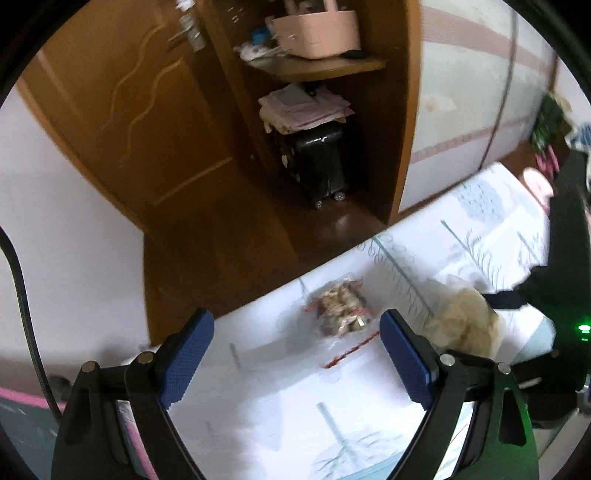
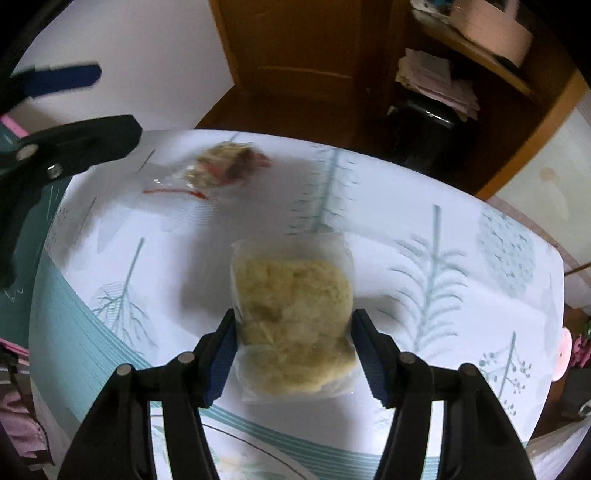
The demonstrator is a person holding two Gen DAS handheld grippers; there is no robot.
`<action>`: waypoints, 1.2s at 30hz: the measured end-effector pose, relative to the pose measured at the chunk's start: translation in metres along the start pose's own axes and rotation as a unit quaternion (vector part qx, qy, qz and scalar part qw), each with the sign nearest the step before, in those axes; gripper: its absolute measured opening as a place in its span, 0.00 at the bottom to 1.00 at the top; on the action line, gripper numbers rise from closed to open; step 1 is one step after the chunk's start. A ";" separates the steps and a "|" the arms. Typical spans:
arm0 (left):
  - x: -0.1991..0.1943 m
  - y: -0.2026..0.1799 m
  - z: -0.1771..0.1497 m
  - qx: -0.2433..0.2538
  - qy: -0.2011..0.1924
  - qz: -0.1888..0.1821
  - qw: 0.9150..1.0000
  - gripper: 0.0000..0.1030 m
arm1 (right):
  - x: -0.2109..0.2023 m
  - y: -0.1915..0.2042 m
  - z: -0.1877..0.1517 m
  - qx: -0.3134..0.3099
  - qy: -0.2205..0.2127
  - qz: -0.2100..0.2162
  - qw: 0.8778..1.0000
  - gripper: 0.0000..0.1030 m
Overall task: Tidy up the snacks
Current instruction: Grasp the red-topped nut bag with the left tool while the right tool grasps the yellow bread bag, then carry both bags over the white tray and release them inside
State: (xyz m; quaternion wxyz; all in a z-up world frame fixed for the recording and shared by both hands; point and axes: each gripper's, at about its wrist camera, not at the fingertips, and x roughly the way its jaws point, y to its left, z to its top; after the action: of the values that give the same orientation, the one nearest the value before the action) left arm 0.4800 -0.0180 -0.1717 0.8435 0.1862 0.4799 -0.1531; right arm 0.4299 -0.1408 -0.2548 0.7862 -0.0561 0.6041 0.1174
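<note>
Right gripper (image 2: 293,345) grasps pale snack bag (image 2: 295,314) on table (image 2: 424,221) | left gripper (image 1: 297,343) released above red-sealed bag (image 1: 341,308).

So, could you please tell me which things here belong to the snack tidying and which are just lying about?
Part of the job:
- bag of pale crisps, between the right gripper jaws
- clear bag of mixed snacks, ahead of the open left gripper

Just lying about:
- black suitcase
- stack of papers
- pink basket
</note>
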 end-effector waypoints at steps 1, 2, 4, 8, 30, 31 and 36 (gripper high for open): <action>0.007 0.000 0.001 -0.013 0.005 -0.003 1.000 0.88 | -0.002 -0.005 -0.002 0.007 -0.001 -0.001 1.000 0.58; 0.016 -0.001 0.003 -0.031 0.014 -0.006 0.999 0.88 | -0.004 -0.016 -0.004 0.017 -0.002 0.000 1.000 0.58; 0.031 -0.002 0.006 -0.052 0.024 -0.009 0.998 0.88 | -0.007 -0.025 -0.008 0.026 -0.004 -0.001 1.000 0.58; 0.060 -0.007 0.008 -0.080 0.057 0.003 0.995 0.88 | -0.012 -0.044 -0.016 0.042 -0.009 -0.005 0.999 0.58; 0.007 -0.046 -0.020 -0.056 0.091 -0.021 0.994 0.36 | -0.046 -0.034 -0.042 0.043 -0.019 -0.013 0.999 0.46; -0.007 -0.045 -0.021 -0.054 0.086 -0.019 0.995 0.36 | -0.055 -0.033 -0.044 0.044 -0.024 -0.011 0.999 0.46; -0.099 -0.045 -0.031 -0.037 0.056 0.013 0.998 0.36 | -0.123 -0.021 -0.065 0.040 -0.065 -0.002 0.997 0.46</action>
State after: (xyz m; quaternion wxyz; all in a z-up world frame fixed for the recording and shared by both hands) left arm 0.3880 -0.0353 -0.1079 0.8233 0.1698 0.5296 -0.1133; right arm 0.3449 -0.1906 -0.1548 0.8260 -0.0184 0.5554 0.0948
